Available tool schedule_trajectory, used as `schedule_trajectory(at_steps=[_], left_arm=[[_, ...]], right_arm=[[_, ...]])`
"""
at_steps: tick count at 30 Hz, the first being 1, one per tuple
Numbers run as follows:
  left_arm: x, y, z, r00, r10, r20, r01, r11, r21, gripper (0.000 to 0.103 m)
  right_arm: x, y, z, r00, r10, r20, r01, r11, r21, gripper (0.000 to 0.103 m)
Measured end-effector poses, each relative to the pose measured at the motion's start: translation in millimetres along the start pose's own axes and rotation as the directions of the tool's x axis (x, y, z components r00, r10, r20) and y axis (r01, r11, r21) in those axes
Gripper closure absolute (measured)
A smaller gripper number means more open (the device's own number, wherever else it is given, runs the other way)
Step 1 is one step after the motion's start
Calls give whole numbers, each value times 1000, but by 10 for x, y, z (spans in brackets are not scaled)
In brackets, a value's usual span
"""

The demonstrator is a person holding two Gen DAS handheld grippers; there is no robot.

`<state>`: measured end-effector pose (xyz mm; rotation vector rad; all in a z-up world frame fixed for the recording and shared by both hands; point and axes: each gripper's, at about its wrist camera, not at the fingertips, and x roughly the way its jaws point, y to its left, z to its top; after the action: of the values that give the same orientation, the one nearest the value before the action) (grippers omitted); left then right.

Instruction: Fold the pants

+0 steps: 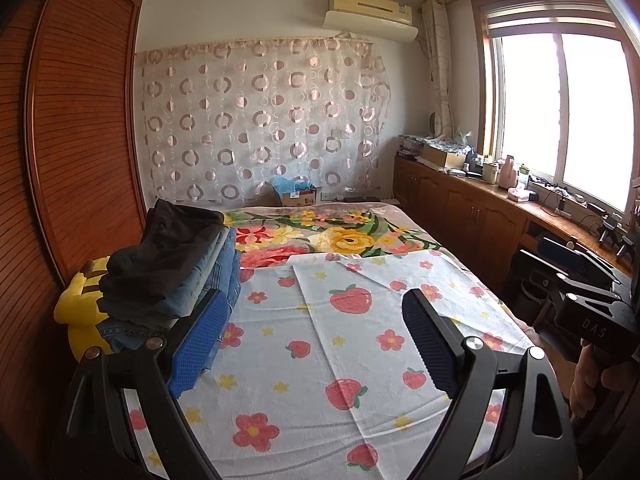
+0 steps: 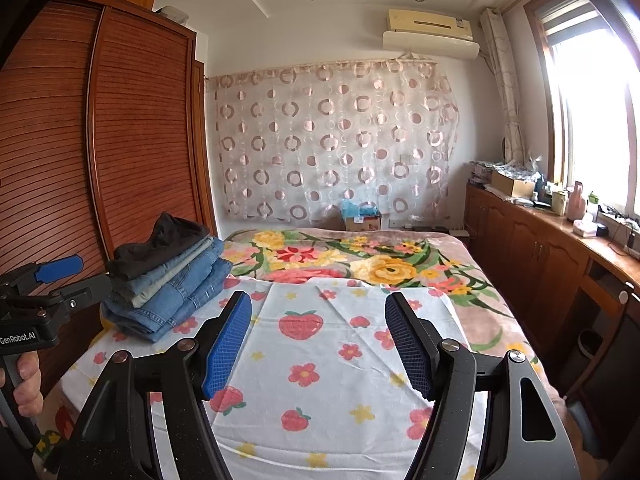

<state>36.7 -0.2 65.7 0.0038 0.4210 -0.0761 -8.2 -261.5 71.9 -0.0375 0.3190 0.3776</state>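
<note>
I am holding my left gripper point(image 1: 316, 320) and right gripper point(image 2: 318, 324) wide open and empty, the folded pants stack point(image 2: 168, 280) lying to their left.

The strawberry sheet point(image 2: 320, 364) on the bed lies bare through its middle and right, giving open room ahead of both sets of spread fingers. On the left edge a stack of folded pants point(image 2: 168, 280) blocks the way, with a yellow plush toy point(image 1: 82, 304) beside it and the wardrobe point(image 2: 120, 140) close behind. The counter point(image 2: 568, 240) bounds the right side.
</note>
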Motion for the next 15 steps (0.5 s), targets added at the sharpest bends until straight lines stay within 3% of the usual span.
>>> schedule_trajectory(at_steps=[15], left_arm=[[-6,2,-7,1000,0,-1,0,1000,0,13]], right_arm=[[25,-20,-20,1000,-4,2,4,1000,-1,31]])
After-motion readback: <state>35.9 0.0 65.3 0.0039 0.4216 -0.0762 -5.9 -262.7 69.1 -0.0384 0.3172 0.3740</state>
